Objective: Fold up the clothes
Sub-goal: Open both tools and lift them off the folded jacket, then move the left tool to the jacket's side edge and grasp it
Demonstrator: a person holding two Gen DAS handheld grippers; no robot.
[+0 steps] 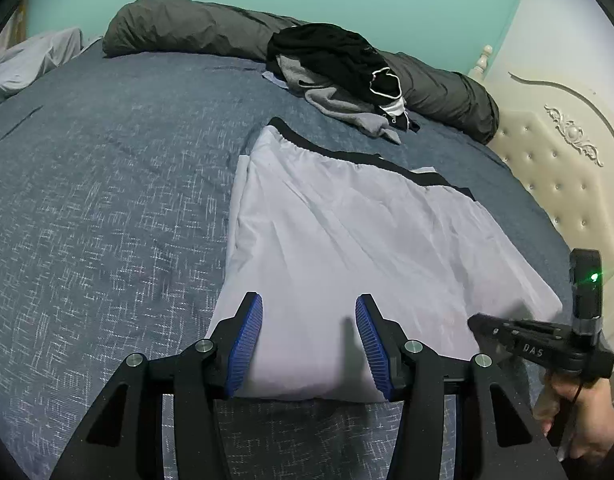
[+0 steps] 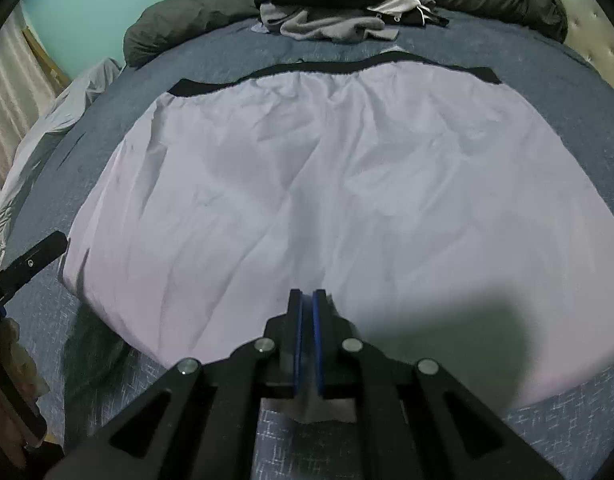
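A pale lilac garment [image 1: 347, 240] with a black waistband [image 1: 347, 154] lies flat on the blue bed. It also fills the right wrist view [image 2: 327, 184], waistband [image 2: 335, 68] at the far side. My left gripper [image 1: 309, 308] is open, its blue pads over the garment's near left corner. My right gripper [image 2: 307, 296] is shut on the garment's near edge; a fold of cloth shows between its pads. The right gripper also shows in the left wrist view [image 1: 547, 340] at the garment's right corner.
A pile of black and grey clothes [image 1: 339, 76] lies at the far side of the blue bedspread [image 1: 107, 200], against a dark rolled duvet [image 1: 187, 28]. A cream tufted headboard [image 1: 555, 160] stands on the right. A pale sheet [image 2: 47, 140] hangs off the left.
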